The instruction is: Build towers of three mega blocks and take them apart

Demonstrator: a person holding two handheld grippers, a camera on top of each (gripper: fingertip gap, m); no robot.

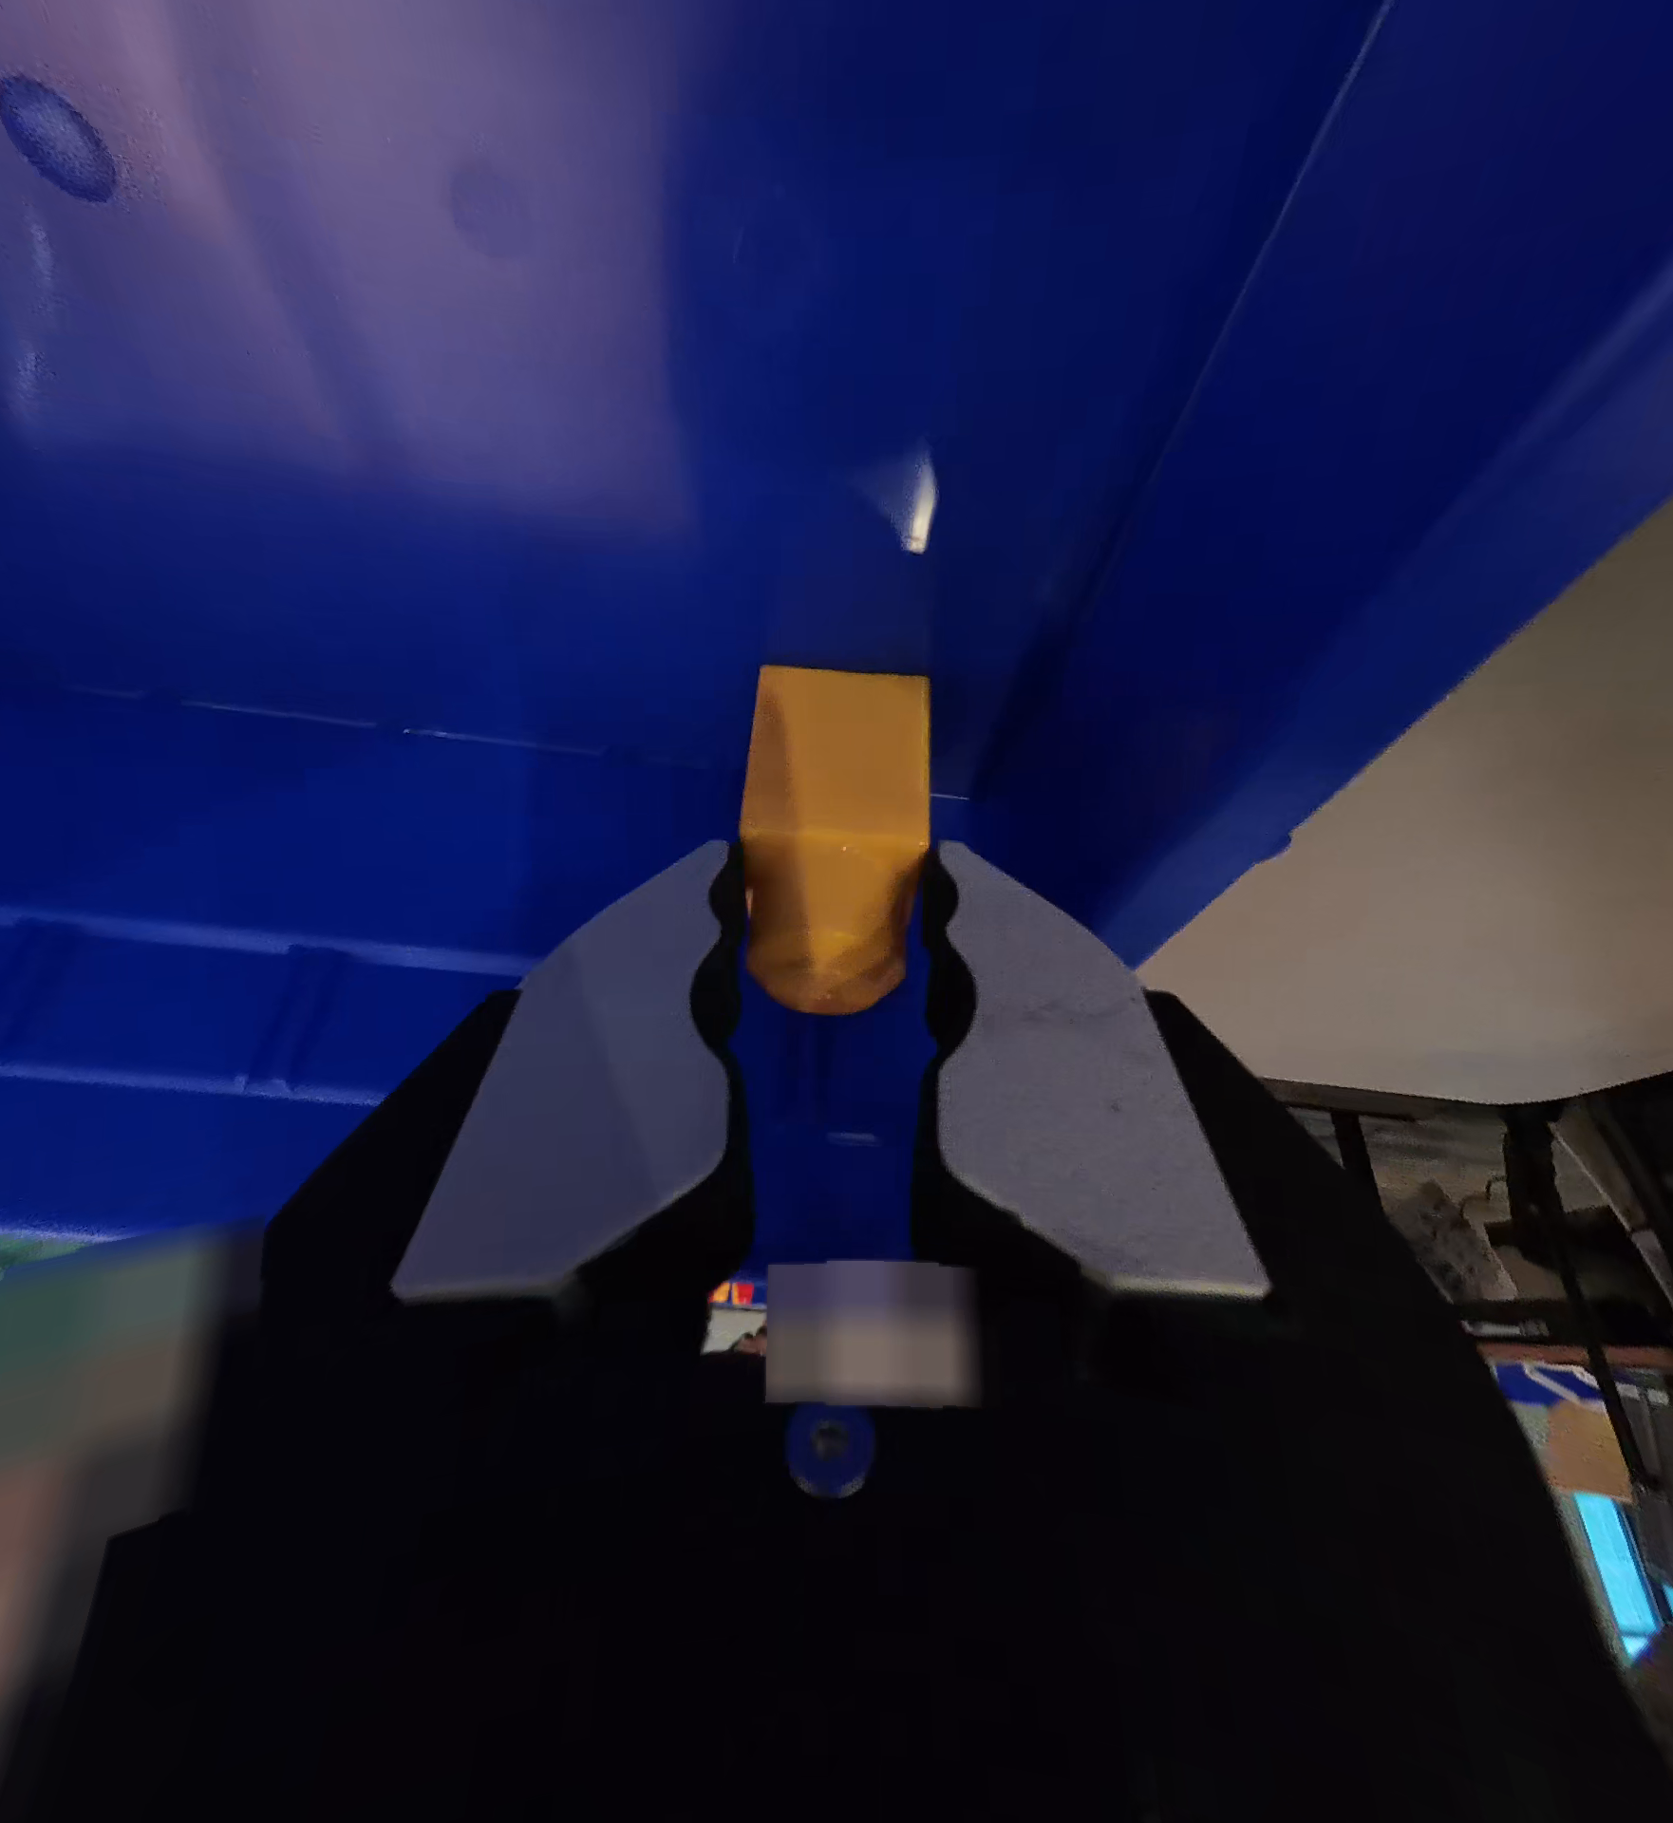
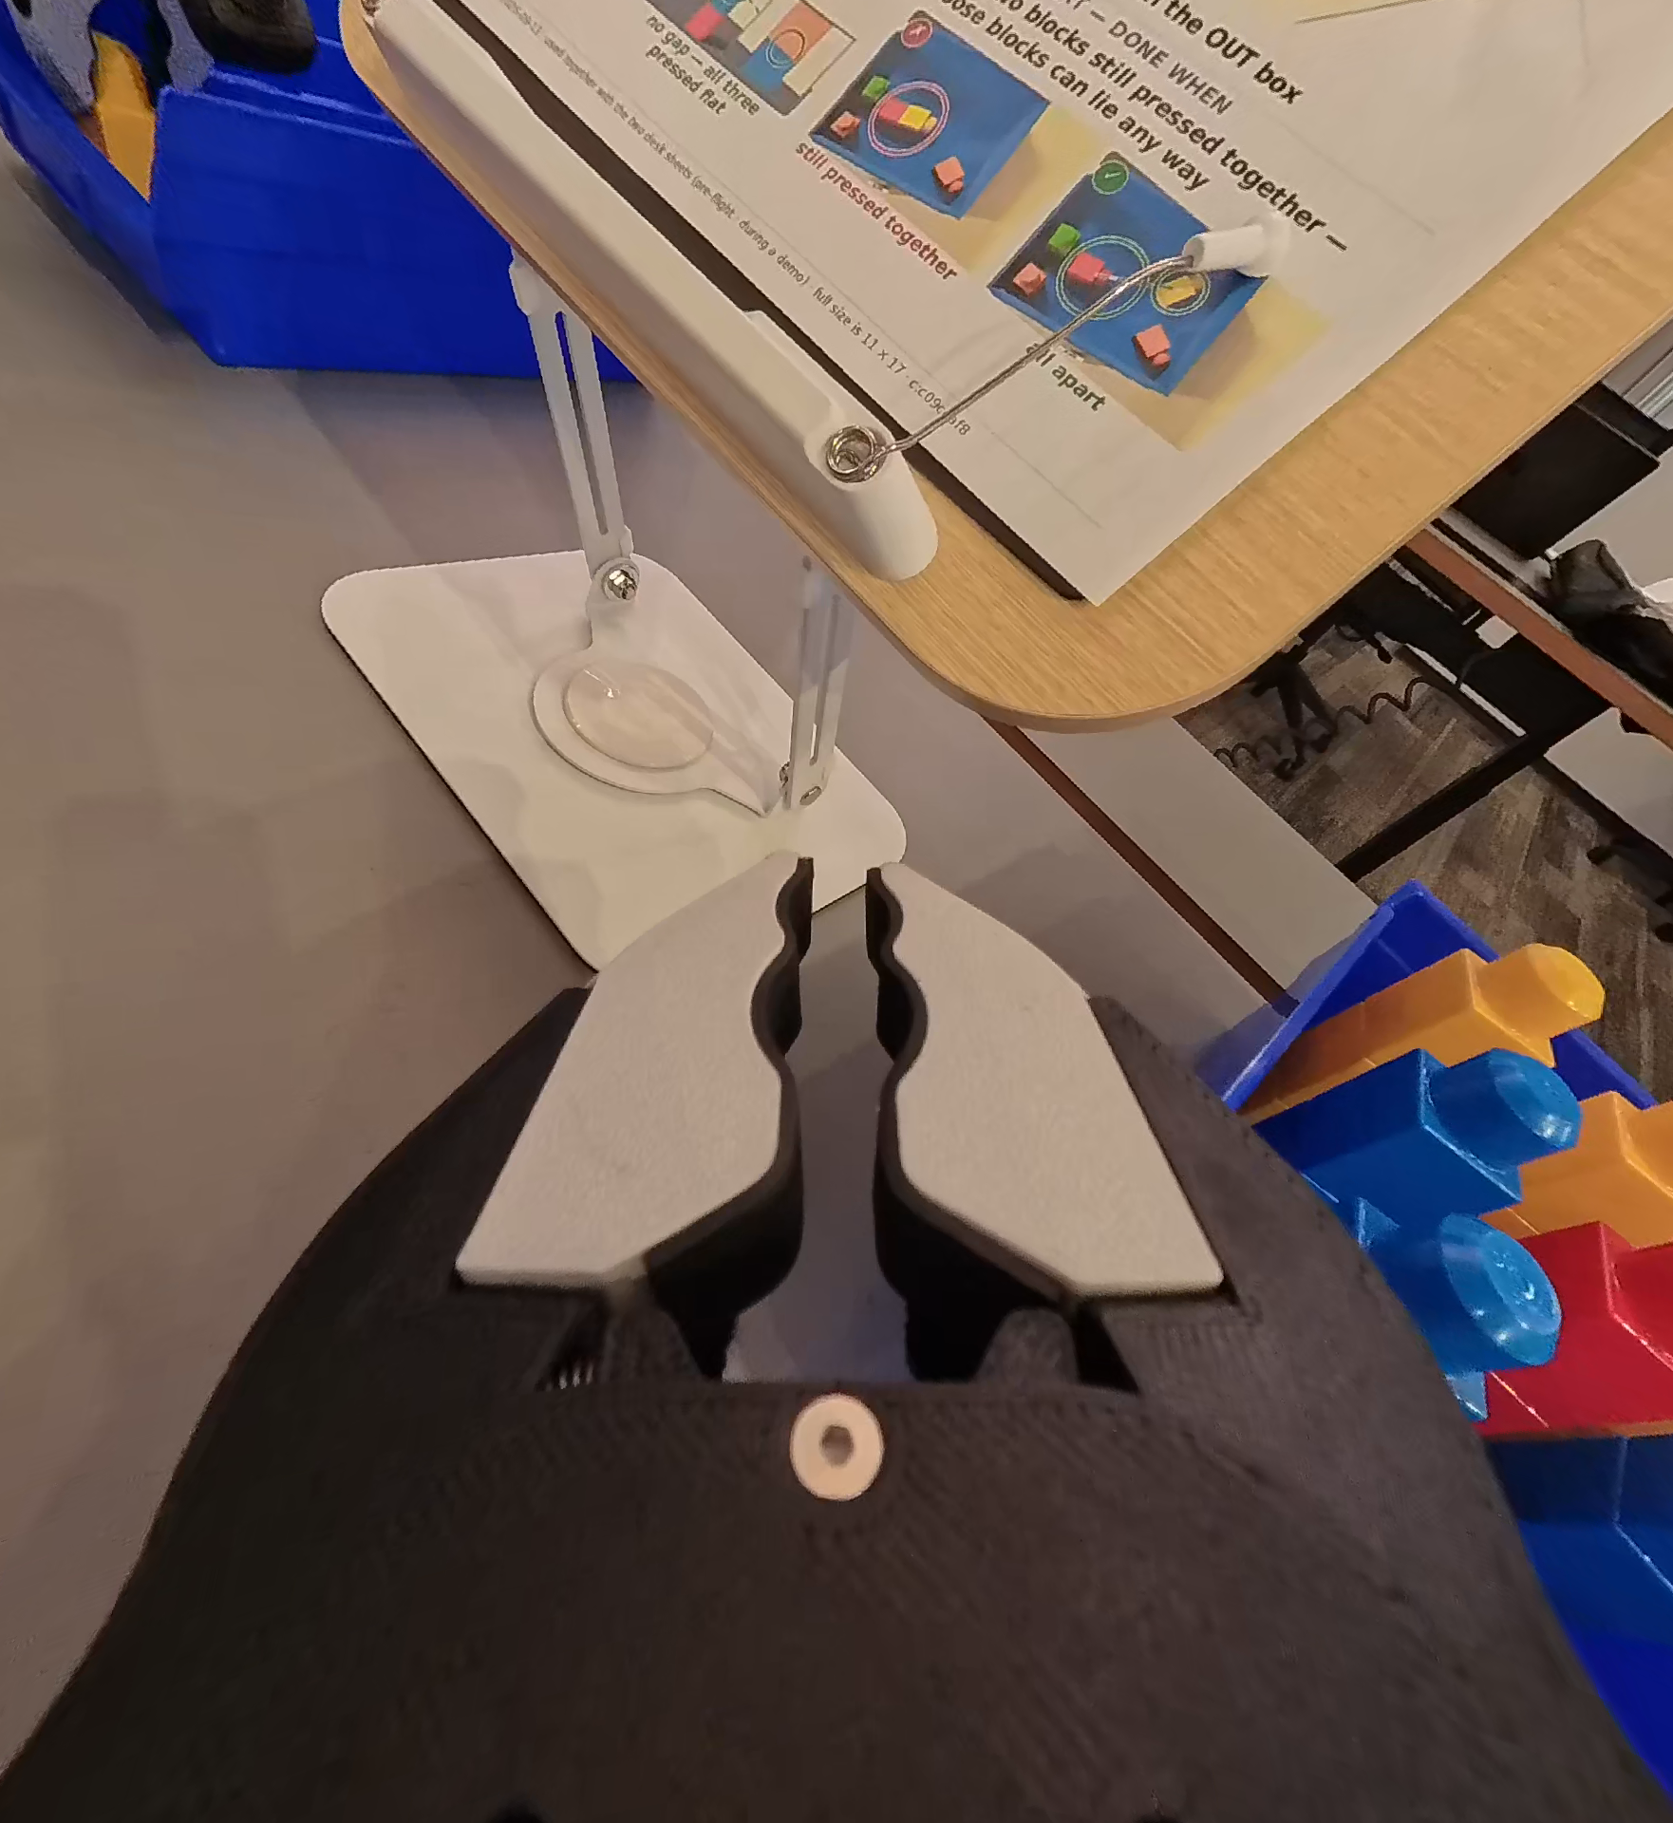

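Orange block (image 1: 828, 838) clamped in your left gripper (image 1: 833, 868) inside blue bin (image 1: 418, 789); right gripper (image 2: 837, 878) jaws narrowly apart, bare, over grey worktop (image 2: 172, 789)

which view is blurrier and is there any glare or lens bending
Left wrist view: soft and smeared, pale glare across the blue bin wall, the orange block fairly clear. Right wrist view: sharp, evenly lit, wide-angle bending at the wooden board and table edge.

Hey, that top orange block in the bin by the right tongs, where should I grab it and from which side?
Grip the orange block across its flat long sides, coming from above. It lies tilted on the blue block, stud pointing right, so the rounded stud gives a poorer hold.
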